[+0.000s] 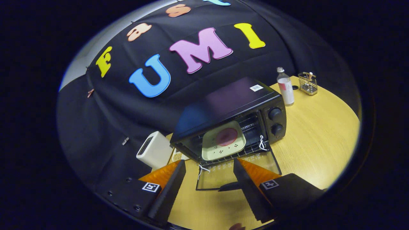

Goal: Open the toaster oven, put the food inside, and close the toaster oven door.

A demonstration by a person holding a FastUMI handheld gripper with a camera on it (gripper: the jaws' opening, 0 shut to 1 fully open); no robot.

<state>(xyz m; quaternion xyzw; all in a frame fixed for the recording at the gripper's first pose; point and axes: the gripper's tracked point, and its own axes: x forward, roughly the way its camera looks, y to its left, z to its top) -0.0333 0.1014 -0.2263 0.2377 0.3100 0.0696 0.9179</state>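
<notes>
The tongs [209, 174] stood wide, holding nothing, over the surface [319, 137]. At twelve o'clock just ahead, the toaster oven [236, 111] sat door [238, 172] down, the food plate [223, 140] inside.

Lowered door [238, 174] between spread claw [209, 171] fingers.

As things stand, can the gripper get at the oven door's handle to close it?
Probably yes. The open gripper hangs right over the lowered glass door, and its dark handle lies between the fingers, by the right one, with nothing across it. The plate sits inside the toaster oven.
</notes>
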